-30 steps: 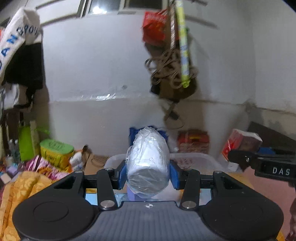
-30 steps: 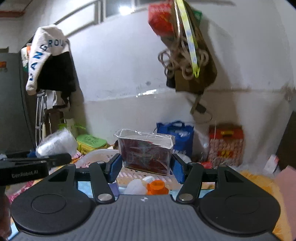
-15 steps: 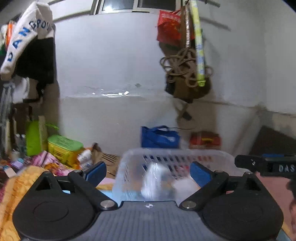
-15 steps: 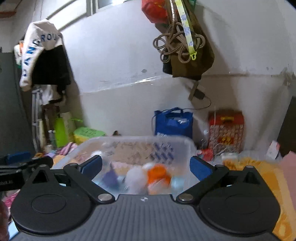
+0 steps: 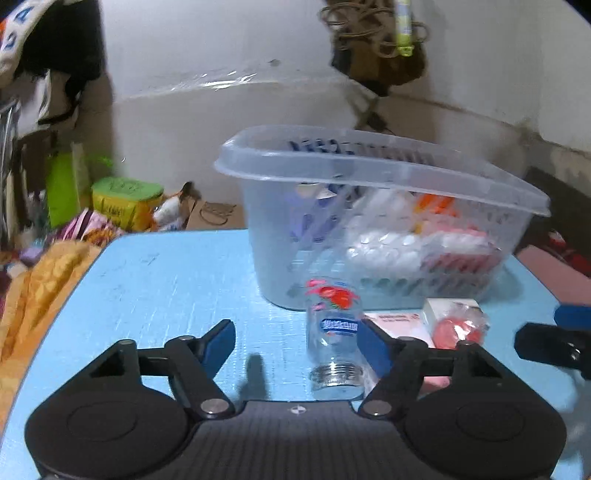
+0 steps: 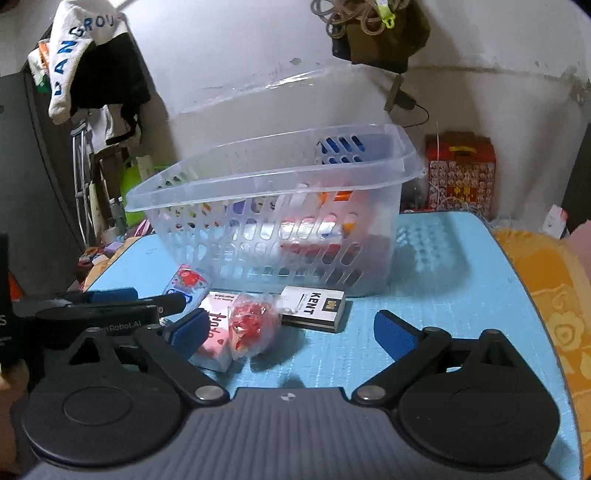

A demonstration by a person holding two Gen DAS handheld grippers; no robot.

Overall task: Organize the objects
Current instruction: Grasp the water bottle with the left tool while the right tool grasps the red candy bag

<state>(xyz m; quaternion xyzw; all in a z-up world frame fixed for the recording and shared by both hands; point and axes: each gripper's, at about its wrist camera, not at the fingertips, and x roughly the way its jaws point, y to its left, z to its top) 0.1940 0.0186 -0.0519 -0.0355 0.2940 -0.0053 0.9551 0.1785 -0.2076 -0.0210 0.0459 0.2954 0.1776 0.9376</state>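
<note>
Glass jar lies on its side just before the basket, mouth toward the camera, long axis toward the basket. Left gripper closing around the jar, pads not pressing; right gripper spread, narrowing, empty. Bare blue table left of the basket.

A lived-in room of a home, crowded and used for storage. Clothes hang in a heap high on the plain white wall, and a brown bag with coiled rope dangles from a hook. Along the wall's foot stand a red printed box, a green-lidded tin and what may be bottles, blurred. Patterned orange bedding flanks the small blue table.
</note>
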